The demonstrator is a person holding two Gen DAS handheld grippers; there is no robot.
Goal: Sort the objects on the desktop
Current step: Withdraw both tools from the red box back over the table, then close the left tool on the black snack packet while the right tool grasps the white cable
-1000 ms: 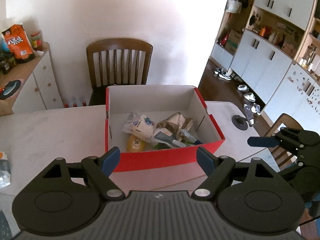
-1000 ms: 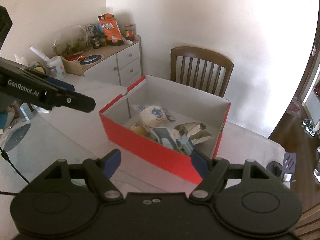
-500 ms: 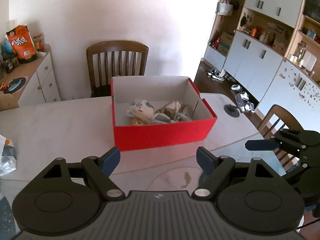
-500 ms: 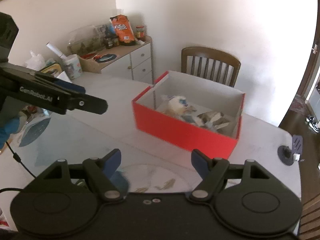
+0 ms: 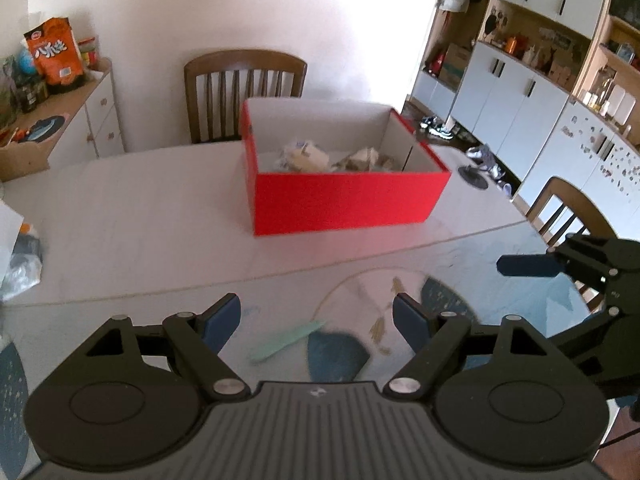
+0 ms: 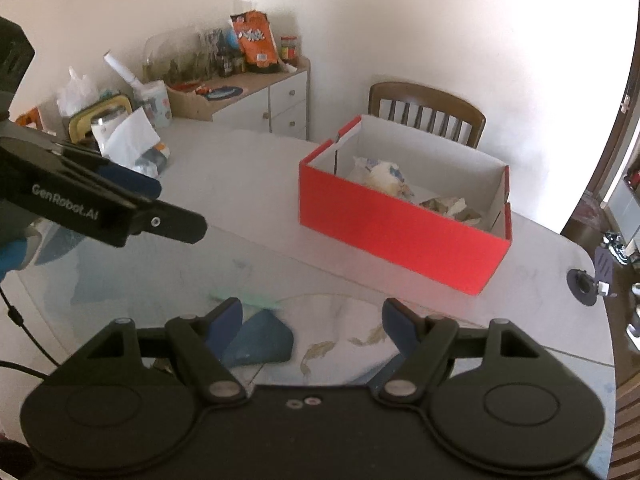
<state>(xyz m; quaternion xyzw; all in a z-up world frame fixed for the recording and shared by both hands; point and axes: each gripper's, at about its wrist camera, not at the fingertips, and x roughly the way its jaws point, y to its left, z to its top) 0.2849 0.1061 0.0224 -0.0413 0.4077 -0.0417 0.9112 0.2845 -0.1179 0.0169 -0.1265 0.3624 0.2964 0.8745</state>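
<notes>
**Both claws spread wide, short of the red box**

Left gripper (image 5: 316, 318) is hanging with its jaws spread and nothing between them, pointing steeply down at the glass-topped table (image 5: 140, 216) on the near side of the red box (image 5: 344, 200). Right gripper (image 6: 312, 316) is doing the same, jaws spread and empty, angled down at the table, also on the near side of the red box (image 6: 396, 228) and well apart from it. Each gripper is showing at the edge of the other's view, side by side.

Inside the red box, crumpled packets and wrappers (image 5: 308, 156) are lying in a heap on its floor. Between the left gripper and the box, a pale green strip (image 5: 286, 340) is lying flat on the glass. Behind the box, a wooden chair (image 5: 244, 92) is standing against the wall.
</notes>
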